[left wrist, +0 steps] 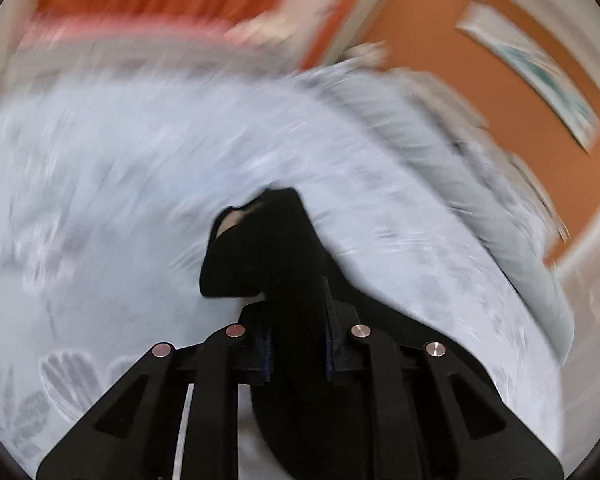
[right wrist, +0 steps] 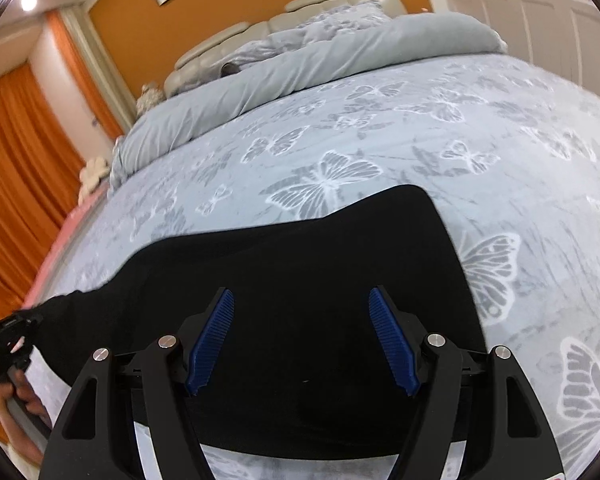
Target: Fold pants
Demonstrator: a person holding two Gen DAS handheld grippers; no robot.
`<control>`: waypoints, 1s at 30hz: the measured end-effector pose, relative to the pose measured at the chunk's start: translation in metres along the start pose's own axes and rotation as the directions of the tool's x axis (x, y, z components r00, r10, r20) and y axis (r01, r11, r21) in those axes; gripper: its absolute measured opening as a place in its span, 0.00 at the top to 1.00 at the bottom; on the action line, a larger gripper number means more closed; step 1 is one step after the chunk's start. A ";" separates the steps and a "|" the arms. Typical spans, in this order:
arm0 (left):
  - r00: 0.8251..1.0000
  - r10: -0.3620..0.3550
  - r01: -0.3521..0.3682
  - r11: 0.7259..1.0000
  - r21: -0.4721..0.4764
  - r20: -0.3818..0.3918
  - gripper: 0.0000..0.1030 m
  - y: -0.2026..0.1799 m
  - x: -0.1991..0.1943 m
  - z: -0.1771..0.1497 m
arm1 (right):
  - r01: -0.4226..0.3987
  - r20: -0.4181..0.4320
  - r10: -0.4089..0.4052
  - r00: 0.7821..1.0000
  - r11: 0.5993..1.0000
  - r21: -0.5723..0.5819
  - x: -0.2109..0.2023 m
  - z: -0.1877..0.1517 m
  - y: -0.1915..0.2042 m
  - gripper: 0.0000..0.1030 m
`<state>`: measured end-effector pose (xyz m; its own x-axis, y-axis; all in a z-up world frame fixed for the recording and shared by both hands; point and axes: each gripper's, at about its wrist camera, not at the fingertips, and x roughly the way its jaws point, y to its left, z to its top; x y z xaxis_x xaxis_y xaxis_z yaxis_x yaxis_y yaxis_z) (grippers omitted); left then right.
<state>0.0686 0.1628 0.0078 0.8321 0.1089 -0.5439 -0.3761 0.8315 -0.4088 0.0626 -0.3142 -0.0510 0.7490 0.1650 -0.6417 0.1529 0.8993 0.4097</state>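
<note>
Two grippers: left gripper (left wrist: 300, 332) clamps the black pants (right wrist: 300, 280); right gripper (right wrist: 300, 332) hovers spread above them.

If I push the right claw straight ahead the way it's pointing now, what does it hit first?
Most likely the black pants: the open right claw points down at the fabric spread on the bedspread, with nothing in between. How far off it is, is unclear.

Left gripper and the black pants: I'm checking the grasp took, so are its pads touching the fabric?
Touching. The left wrist view shows the left gripper shut on the black pants, fabric pinched between its pads.
</note>
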 end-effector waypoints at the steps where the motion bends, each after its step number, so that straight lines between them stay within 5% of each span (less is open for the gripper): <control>1: 0.999 -0.031 0.029 0.998 0.060 0.029 0.84 -0.021 -0.011 -0.005 | -0.004 0.001 0.004 1.000 1.000 0.022 -0.001 0.002 -0.004 0.33; 4: 0.985 -0.167 0.144 0.946 0.291 0.054 0.84 -0.100 -0.042 -0.035 | -0.013 0.009 0.013 1.000 0.998 0.059 -0.003 0.005 -0.011 0.33; 7: 0.950 -0.297 0.308 0.848 0.431 -0.094 0.84 -0.160 -0.054 -0.086 | -0.020 0.021 0.018 1.000 0.996 0.082 -0.007 0.007 -0.017 0.33; 10: 0.905 -0.290 0.415 0.757 0.504 -0.311 0.79 -0.196 -0.037 -0.148 | -0.023 0.026 0.020 0.999 0.995 0.101 -0.010 0.009 -0.025 0.33; 12: 0.878 -0.225 0.437 0.736 0.518 -0.422 0.76 -0.203 -0.023 -0.181 | -0.025 0.018 0.023 1.000 0.993 0.116 -0.009 0.010 -0.031 0.33; 14: 0.910 -0.218 0.394 0.720 0.571 -0.353 0.69 -0.202 -0.037 -0.192 | -0.038 0.005 0.038 0.999 0.991 0.129 -0.008 0.011 -0.035 0.33; 16: 0.930 -0.235 0.363 0.696 0.620 -0.281 0.49 -0.204 -0.063 -0.187 | -0.068 -0.008 0.070 0.998 0.988 0.137 -0.007 0.014 -0.037 0.32; 17: 0.934 -0.255 0.357 0.694 0.625 -0.250 0.22 -0.201 -0.075 -0.180 | -0.079 -0.014 0.082 0.997 0.988 0.136 -0.006 0.014 -0.037 0.28; 18: 0.927 -0.295 0.374 0.700 0.608 -0.231 0.05 -0.195 -0.085 -0.173 | -0.094 -0.022 0.098 0.995 0.987 0.133 -0.004 0.014 -0.035 0.27; 22: 0.875 -0.459 0.469 0.731 0.496 -0.151 0.05 -0.152 -0.110 -0.133 | -0.214 -0.076 0.224 0.972 0.969 0.124 0.004 0.011 -0.022 0.27; 28: 0.949 -0.279 0.317 0.840 0.440 -0.150 0.05 -0.133 -0.054 -0.096 | -0.216 -0.178 0.222 0.959 0.975 0.051 0.023 0.000 0.004 0.24; 30: 0.960 -0.227 0.276 0.867 0.414 -0.164 0.05 -0.121 -0.043 -0.088 | -0.225 -0.208 0.225 0.952 0.974 0.021 0.029 -0.005 0.013 0.19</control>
<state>0.0425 0.0097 0.0155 0.8172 -0.1736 -0.5496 0.0723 0.9769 -0.2010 0.0830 -0.2954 -0.0675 0.6129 0.4434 -0.6540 -0.0062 0.8304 0.5572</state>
